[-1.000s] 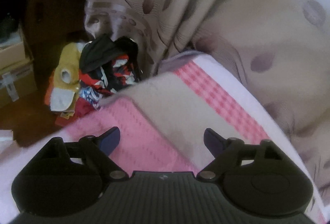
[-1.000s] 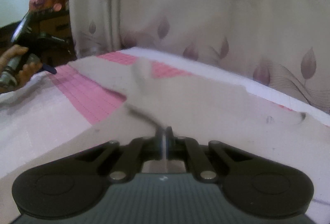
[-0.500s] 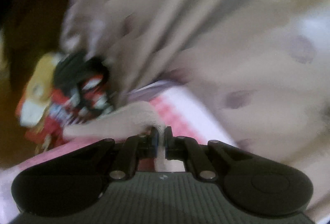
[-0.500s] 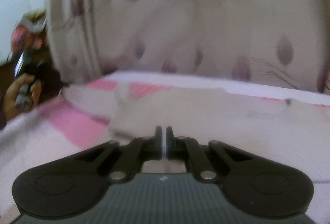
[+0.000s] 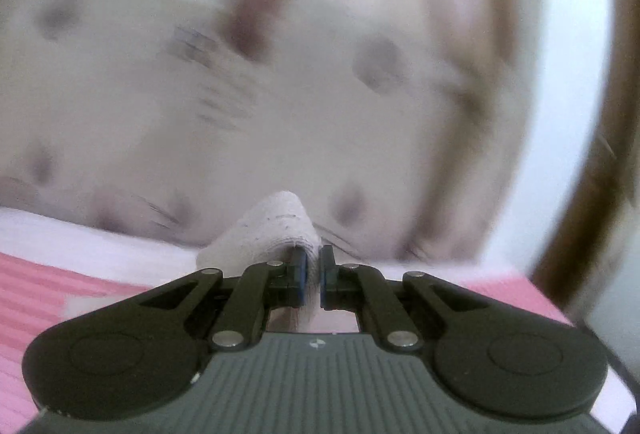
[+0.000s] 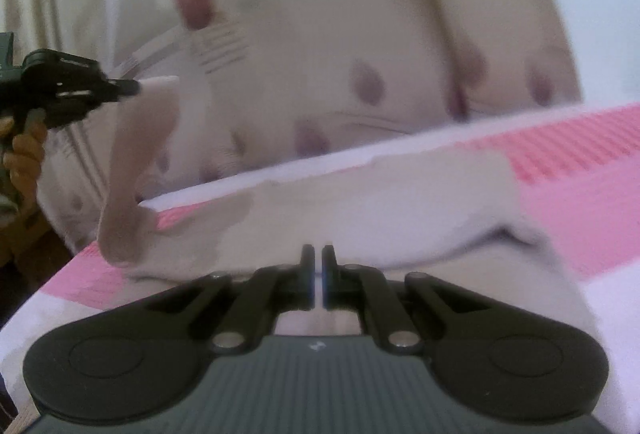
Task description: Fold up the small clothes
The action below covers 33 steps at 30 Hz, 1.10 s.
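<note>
A small beige garment (image 6: 400, 202) lies spread on a pink and white checked cloth (image 6: 580, 170). In the left wrist view my left gripper (image 5: 313, 266) is shut on a corner of the beige garment (image 5: 276, 230), which bunches up over its fingers. The right wrist view shows that left gripper (image 6: 132, 87) raised at the left, with the corner stretched up from the cloth. My right gripper (image 6: 316, 266) is shut at the garment's near edge, with a thin line of fabric showing between its pads.
A cream curtain with dark leaf marks (image 6: 360, 34) hangs close behind the checked cloth. A hand (image 6: 24, 154) holds the left gripper at the left edge of the right wrist view. A brown wooden post (image 5: 580, 214) stands at the right in the left wrist view.
My left gripper shut on the garment's corner and swung up and to the right with it, away from the pile of coloured clothes. My right gripper stayed shut and shifted sideways along the garment.
</note>
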### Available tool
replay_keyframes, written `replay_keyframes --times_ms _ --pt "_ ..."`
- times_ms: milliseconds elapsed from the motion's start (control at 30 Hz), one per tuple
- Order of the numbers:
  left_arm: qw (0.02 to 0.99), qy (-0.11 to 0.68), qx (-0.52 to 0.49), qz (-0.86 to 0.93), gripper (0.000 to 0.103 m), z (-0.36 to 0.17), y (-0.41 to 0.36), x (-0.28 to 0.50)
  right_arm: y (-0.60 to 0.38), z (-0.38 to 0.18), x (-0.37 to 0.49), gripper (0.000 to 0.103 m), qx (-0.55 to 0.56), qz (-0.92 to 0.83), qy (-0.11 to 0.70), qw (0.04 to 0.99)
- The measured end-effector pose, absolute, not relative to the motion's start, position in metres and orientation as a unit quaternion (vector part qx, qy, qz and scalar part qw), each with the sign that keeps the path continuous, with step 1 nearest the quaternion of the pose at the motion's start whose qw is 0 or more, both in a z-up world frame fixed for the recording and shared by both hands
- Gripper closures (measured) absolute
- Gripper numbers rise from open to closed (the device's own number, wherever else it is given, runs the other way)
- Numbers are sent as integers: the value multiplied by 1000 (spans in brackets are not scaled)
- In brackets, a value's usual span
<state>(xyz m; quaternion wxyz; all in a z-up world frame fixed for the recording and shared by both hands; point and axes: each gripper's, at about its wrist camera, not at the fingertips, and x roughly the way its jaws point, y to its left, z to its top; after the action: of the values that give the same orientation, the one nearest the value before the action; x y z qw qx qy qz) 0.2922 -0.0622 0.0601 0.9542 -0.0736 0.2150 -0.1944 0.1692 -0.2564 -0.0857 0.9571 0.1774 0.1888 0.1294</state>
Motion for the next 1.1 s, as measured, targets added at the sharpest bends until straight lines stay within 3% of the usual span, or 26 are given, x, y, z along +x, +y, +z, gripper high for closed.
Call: replay_keyframes --times_ms 100,200,267,333,400,533,700,767,833,867,933,967,1000,1033,1100 --pt "936 239 -52 -252 96 21 -115 293 -277 -92 163 100 205 119 187 953" --pt "929 230 -24 -290 75 -13 -140 285 -292 -96 163 100 232 120 189 947" --pt "934 216 -15 -285 20 -21 -139 272 -294 -95 164 100 232 126 187 946" --pt "945 179 -41 -272 2 -17 -122 248 -293 -93 163 100 222 134 185 948" --pt "955 152 -59 -250 0 -18 -99 228 -291 -90 162 100 212 141 181 950" --pt "964 172 -61 -191 0 -35 -52 216 -284 -81 173 100 194 152 178 953" --pt "970 211 -49 -110 7 -75 -11 221 -259 -71 219 94 158 156 219 950" --pt "963 223 -102 -111 5 -78 4 223 -237 -67 227 78 105 138 226 959" --pt "962 223 -124 -94 3 -78 14 226 -210 -65 231 32 33 121 216 968" --pt "959 233 -129 -93 3 -79 17 228 -196 -65 234 24 -5 111 209 972" --pt "955 246 -138 -90 2 -82 17 240 -172 -72 247 29 -88 85 208 970" --pt "954 249 -145 -85 2 -82 20 242 -165 -76 255 41 -120 69 211 968" --pt "953 249 -152 -84 2 -84 21 244 -168 -79 261 74 -118 58 215 968" --pt "952 247 -161 -86 1 -83 22 239 -180 -79 267 81 -83 47 226 969" --pt "951 247 -167 -87 1 -83 23 239 -228 -80 271 81 61 22 238 969"
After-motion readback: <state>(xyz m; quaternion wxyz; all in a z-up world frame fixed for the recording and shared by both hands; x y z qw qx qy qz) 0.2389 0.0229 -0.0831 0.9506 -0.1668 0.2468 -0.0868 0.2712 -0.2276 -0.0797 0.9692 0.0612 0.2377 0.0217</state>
